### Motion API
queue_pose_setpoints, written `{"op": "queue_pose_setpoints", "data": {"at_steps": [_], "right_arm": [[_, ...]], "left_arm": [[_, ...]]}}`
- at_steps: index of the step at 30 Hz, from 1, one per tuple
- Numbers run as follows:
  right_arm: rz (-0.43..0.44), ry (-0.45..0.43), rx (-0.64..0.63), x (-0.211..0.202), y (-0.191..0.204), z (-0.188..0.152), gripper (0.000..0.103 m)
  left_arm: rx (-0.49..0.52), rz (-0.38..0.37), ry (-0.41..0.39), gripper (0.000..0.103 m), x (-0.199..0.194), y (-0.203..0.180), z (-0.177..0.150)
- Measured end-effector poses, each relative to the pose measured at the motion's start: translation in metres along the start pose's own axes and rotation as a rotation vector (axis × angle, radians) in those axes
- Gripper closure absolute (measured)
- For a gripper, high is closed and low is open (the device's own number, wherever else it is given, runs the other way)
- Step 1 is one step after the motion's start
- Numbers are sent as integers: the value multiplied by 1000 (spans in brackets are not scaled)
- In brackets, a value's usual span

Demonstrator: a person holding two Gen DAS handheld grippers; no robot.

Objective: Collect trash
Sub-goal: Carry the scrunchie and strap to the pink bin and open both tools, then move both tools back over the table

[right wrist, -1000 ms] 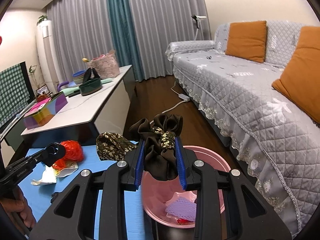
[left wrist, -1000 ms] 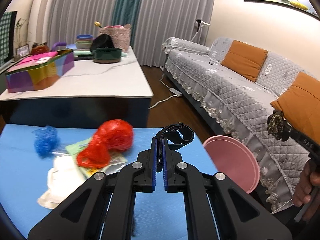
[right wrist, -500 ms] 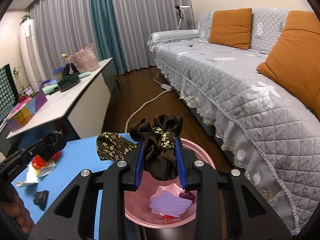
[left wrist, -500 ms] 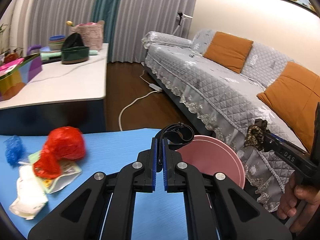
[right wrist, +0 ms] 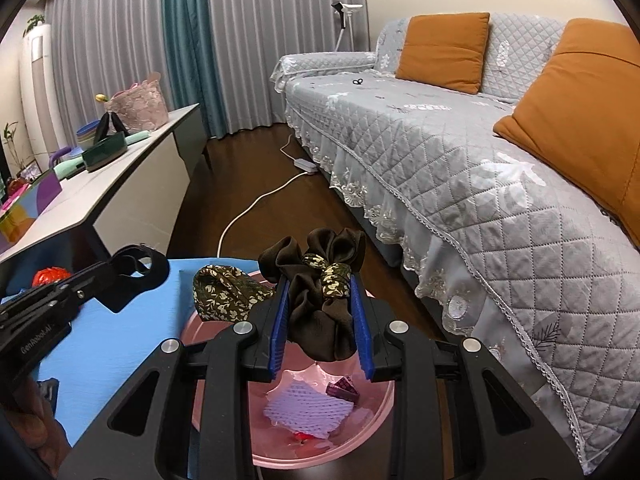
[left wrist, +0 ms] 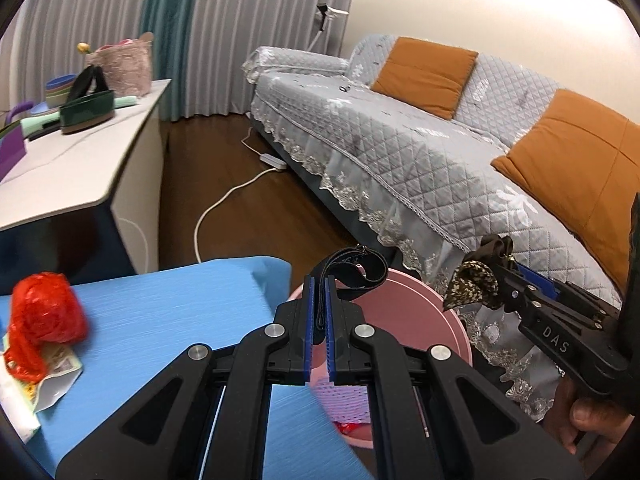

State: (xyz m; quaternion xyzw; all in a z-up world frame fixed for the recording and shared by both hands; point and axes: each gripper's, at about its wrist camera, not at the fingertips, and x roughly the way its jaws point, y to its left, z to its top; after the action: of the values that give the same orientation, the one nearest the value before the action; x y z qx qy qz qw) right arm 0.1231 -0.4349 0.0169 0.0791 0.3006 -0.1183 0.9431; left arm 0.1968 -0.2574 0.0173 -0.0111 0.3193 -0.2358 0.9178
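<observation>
Grey sofa (right wrist: 460, 160) w/ orange cushions (right wrist: 442, 50), grey curtains (right wrist: 260, 40), wood floor (right wrist: 248, 168).

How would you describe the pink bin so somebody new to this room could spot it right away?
Find the long grey quilted sofa with orange cushions; in front of it stands a low table with a blue top. The pink bin sits on the floor at that table's corner, between table and sofa. It is the only round pink tub, with purple foam netting inside.

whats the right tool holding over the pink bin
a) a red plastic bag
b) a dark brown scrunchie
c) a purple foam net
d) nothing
b: the right tool has its blue pads pressed on a dark brown scrunchie, above the pink bin where the purple foam net already lies.
</observation>
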Motion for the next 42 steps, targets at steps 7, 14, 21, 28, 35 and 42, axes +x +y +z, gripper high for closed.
{"op": "queue_pose_setpoints", "data": {"at_steps": [7,14,21,28,35,42], "right_arm": [[-30,14,10,9,-4,-1,60],[-63,19,22,11,-4,0,42],[-28,3,27,4,7,4,42],[70,-19,0,-19,48,4,45],[203,-70,-56,-56,104,-1,53],[364,-63,-152,-74,174,-27,55]], "left_arm": [[-3,-52,32,95,21,-5,4],[-62,-80,51,71,19,6,4],[-59,-52,20,71,-24,20,-3],[-61,-18,-33,71,-89,44,-15],[-63,52,-85,71,-154,92,-29],[-70,179,-125,71,-203,168,-29]]}}
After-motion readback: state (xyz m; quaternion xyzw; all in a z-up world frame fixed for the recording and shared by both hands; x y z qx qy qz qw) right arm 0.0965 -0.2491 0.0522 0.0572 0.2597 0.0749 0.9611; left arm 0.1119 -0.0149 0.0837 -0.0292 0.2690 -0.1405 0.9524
